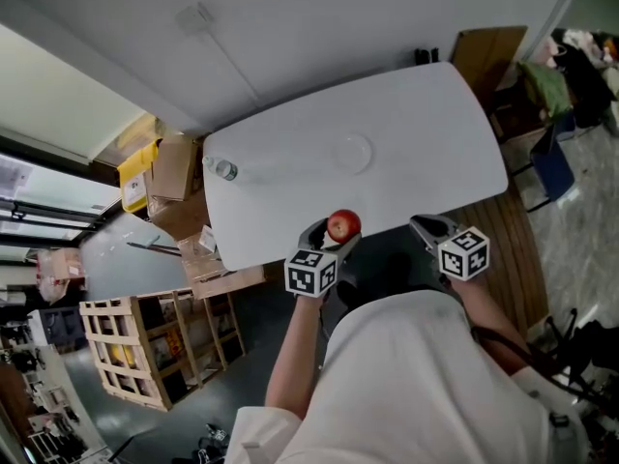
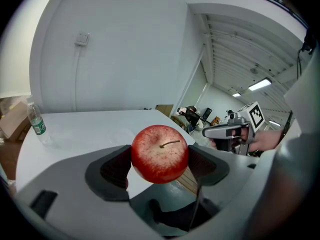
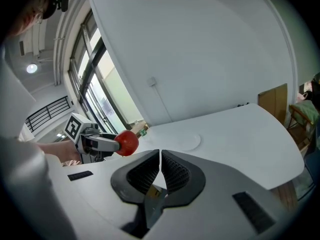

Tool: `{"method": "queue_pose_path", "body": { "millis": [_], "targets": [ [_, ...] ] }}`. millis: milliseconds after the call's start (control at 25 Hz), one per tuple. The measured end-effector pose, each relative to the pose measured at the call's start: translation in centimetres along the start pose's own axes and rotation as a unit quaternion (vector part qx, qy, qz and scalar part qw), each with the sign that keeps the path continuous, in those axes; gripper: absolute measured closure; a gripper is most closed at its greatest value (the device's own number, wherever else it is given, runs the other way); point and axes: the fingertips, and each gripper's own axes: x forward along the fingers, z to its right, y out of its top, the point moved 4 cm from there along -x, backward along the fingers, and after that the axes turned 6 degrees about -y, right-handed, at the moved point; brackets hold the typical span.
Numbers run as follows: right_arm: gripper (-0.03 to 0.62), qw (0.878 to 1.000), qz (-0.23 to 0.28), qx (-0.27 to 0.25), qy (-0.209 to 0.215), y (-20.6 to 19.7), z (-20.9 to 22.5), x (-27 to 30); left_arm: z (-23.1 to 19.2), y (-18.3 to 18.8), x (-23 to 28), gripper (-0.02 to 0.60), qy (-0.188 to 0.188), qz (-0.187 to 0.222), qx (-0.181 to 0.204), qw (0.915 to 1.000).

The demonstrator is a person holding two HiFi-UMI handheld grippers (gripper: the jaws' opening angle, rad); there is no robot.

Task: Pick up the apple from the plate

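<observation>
A red apple with a short stem sits pinched between the dark pads of my left gripper, which is shut on it. In the head view the apple hangs at the table's near edge, just off the white table. A pale round plate lies bare in the middle of the table, also seen as a faint plate in the right gripper view. My right gripper is shut with nothing in it, held beside the near edge to the right of the left gripper.
A clear plastic bottle with a green label stands at the table's left end. Cardboard boxes and a wooden crate crowd the floor on the left. A chair with clothes sits past the right end.
</observation>
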Motion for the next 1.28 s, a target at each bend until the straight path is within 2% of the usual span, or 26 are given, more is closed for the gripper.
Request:
{"method": "queue_pose_path", "body": {
  "millis": [640, 1280],
  "targets": [
    [0.557, 1.000, 0.018, -0.017, 0.005, 0.3, -2.3, -0.6, 0.5, -0.5, -3.4, 0.222, -0.007, 0.014, 0.002, 0.9999],
    [0.557, 0.999, 0.022, -0.027, 0.012, 1.0, -2.6, -0.2, 0.5, 0.0, -3.9, 0.222, -0.001, 0.033, -0.003, 0.9994]
  ]
}}
